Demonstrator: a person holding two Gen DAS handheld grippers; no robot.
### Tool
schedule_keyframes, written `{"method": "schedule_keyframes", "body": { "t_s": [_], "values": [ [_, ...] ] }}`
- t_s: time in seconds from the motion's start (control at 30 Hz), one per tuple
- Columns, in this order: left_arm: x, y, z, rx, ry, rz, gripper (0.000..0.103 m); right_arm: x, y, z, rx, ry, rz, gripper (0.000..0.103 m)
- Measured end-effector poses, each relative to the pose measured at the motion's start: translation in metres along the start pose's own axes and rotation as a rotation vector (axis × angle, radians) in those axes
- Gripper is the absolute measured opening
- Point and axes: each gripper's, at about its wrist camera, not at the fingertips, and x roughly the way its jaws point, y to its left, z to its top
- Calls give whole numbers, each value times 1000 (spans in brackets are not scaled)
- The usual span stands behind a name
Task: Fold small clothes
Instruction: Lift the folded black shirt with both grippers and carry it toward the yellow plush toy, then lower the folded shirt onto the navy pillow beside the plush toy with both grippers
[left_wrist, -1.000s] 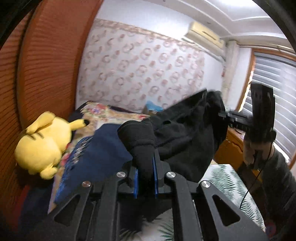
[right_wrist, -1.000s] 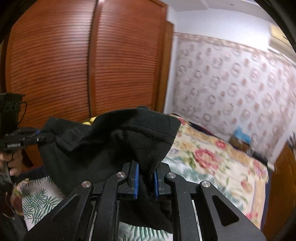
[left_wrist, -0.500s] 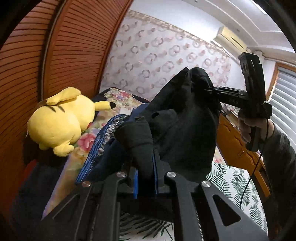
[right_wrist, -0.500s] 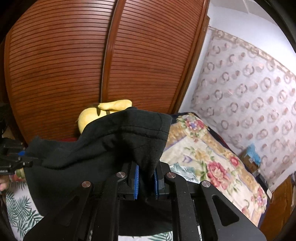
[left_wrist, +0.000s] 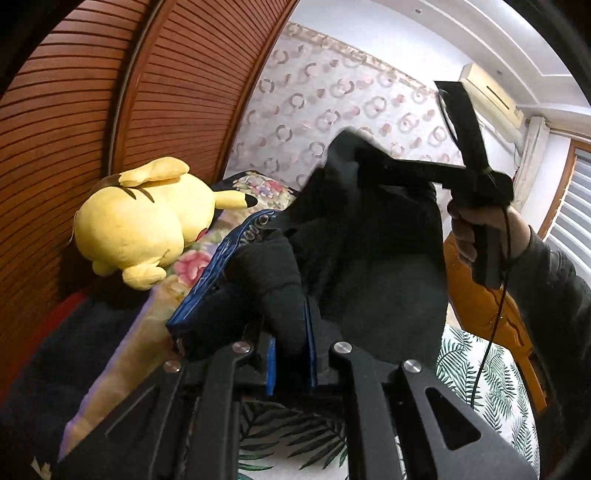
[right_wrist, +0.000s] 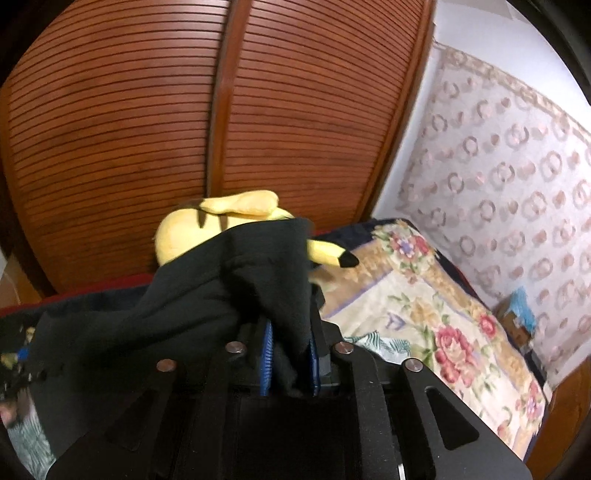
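Note:
A black garment (left_wrist: 376, 258) hangs in the air between my two grippers, above the bed. My left gripper (left_wrist: 290, 354) is shut on one edge of it, the cloth bunched between the blue pads. In the left wrist view my right gripper (left_wrist: 354, 155) grips the far upper edge, held in a hand. In the right wrist view my right gripper (right_wrist: 290, 354) is shut on the black garment (right_wrist: 192, 295), which drapes away to the left and hides part of the bed.
A yellow plush toy (left_wrist: 144, 221) lies on the bed by the slatted wooden wardrobe (right_wrist: 184, 129). A dark blue garment (left_wrist: 218, 280) lies beside it. The bed has a floral cover (right_wrist: 424, 314) and a palm-leaf sheet (left_wrist: 491, 387). A wooden bed frame (left_wrist: 476, 302) lies right.
Both grippers have lifted and swung left toward the wardrobe with the garment. The right gripper has come higher and nearer in the left view.

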Motion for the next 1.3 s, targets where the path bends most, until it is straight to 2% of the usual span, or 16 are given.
{"method": "schedule_keyframes", "body": {
  "t_s": [0.1, 0.17, 0.2, 0.27, 0.4, 0.5, 0.67, 0.87, 1.0, 1.03, 1.07, 1.13, 1.23, 1.3],
  "values": [
    [-1, 1, 2, -4, 0, 3, 11, 4, -12, 6, 69, 4, -77, 19],
    [-3, 1, 4, -7, -5, 0, 11, -3, -20, 8, 96, -24, -127, 34],
    [-3, 1, 5, -6, -9, -2, 11, -9, -24, 7, 110, -35, -132, 35],
    [-5, 0, 6, -1, -15, 2, 12, -19, -28, 1, 127, -43, -82, 37],
    [-16, -1, 13, 14, -33, 4, 17, -30, -21, -27, 112, 7, -36, 48],
    [-28, -3, 21, 45, -56, 14, 22, -25, -14, -43, 96, 39, -24, 52],
    [-46, 0, 40, 67, -139, 73, 22, -5, -23, -58, 151, 63, -38, 57],
    [-16, -7, 59, 113, -26, 26, 22, 27, -40, -71, 240, 86, -1, 58],
    [13, -23, 61, 176, 43, 4, 22, 7, -45, -70, 275, 55, -17, 58],
    [18, -24, 61, 182, 53, 3, 22, -4, -46, -71, 272, 44, -41, 61],
    [23, -25, 60, 189, 62, 3, 22, -12, -46, -73, 269, 42, -60, 70],
    [32, -24, 56, 200, 84, 13, 22, -27, -51, -83, 297, 34, -83, 79],
    [41, -20, 50, 202, 114, 37, 22, -34, -60, -97, 386, 52, -57, 84],
    [44, -16, 45, 199, 127, 48, 22, -31, -64, -102, 455, 63, -21, 84]
  ]
}}
